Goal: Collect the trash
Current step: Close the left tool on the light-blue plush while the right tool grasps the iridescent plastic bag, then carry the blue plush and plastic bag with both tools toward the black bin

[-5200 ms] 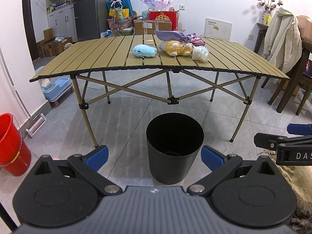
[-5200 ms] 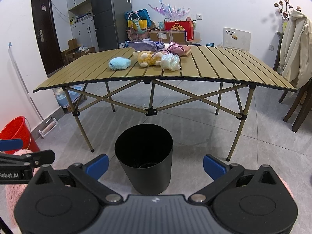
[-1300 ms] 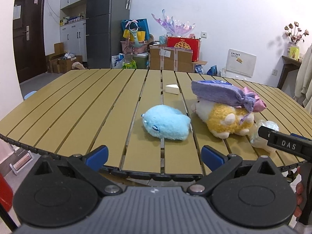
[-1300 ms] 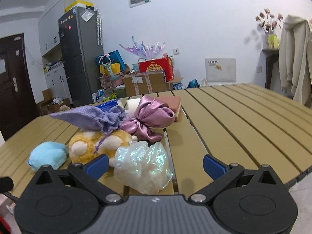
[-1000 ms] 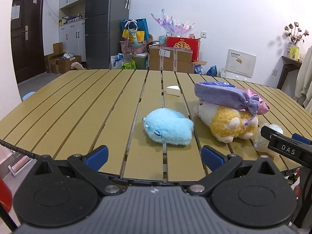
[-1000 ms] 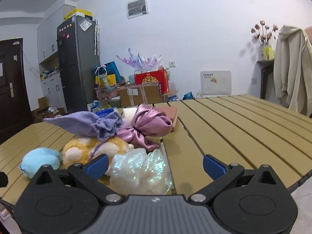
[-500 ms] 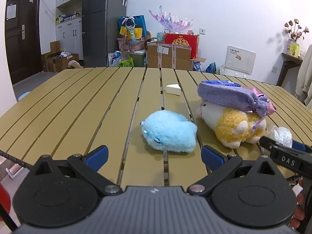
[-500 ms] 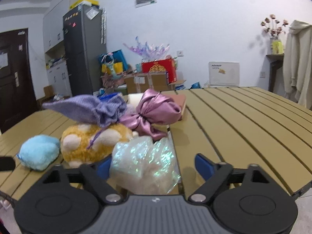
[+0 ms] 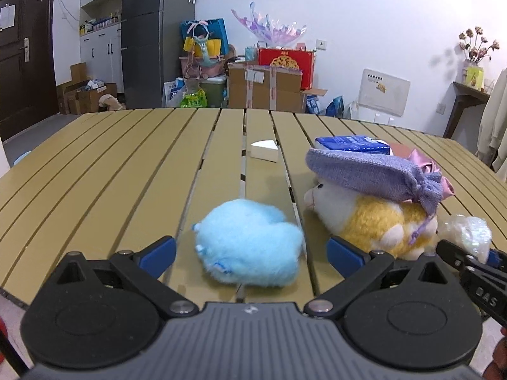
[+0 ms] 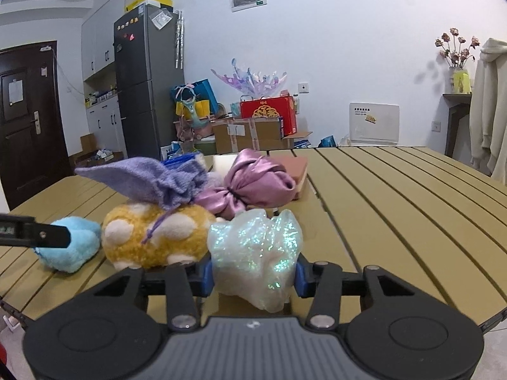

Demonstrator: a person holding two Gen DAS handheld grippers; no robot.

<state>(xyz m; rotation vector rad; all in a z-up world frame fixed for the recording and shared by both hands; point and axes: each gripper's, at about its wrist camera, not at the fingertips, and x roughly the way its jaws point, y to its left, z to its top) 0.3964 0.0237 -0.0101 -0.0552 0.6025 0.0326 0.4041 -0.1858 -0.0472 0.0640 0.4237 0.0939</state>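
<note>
A crumpled, iridescent plastic wrapper (image 10: 255, 253) lies near the front edge of the slatted tan table (image 10: 396, 205). My right gripper (image 10: 253, 275) has the wrapper between its jaws. They are closing, and both blue pads touch its sides. In the left wrist view the wrapper (image 9: 465, 231) shows at the far right, with the right gripper (image 9: 469, 269) at it. My left gripper (image 9: 251, 255) is open. Its fingers stand either side of a blue plush toy (image 9: 250, 240) without touching it.
A yellow and white plush (image 9: 374, 218) sits between the blue toy and the wrapper, under a purple knit pouch (image 9: 364, 171). A pink satin bow (image 10: 256, 183), a blue tissue pack (image 9: 351, 144) and a small white box (image 9: 264, 150) lie further back. Boxes and a fridge stand behind.
The right jaws have come in from wide open onto the wrapper's sides. My left gripper has moved forward, so the blue plush now sits between its open fingers.
</note>
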